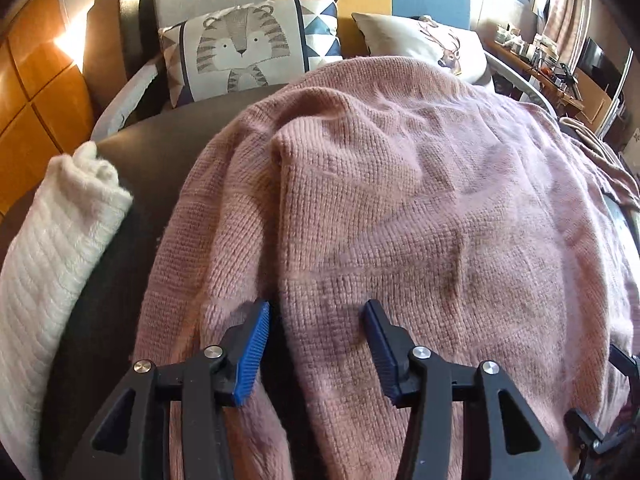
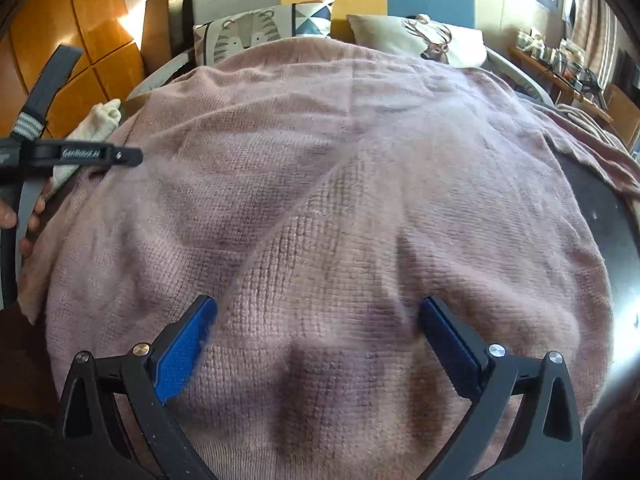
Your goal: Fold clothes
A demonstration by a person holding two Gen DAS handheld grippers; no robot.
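Observation:
A pink knit sweater lies spread over a dark cushion and fills most of both views. One side is folded over, and the fold's edge runs down toward my left gripper. That gripper hovers low over the near part of the sweater. It is open, with knit lying under the gap and neither blue pad pressing on it. My right gripper is open wider above the sweater near its front. Its pads touch nothing. The left gripper's black body and a hand show at the left edge.
A white knit garment lies at the left beside the sweater. A tiger pillow and a deer pillow lean at the back. A cluttered desk stands at the far right, and wooden panels line the left.

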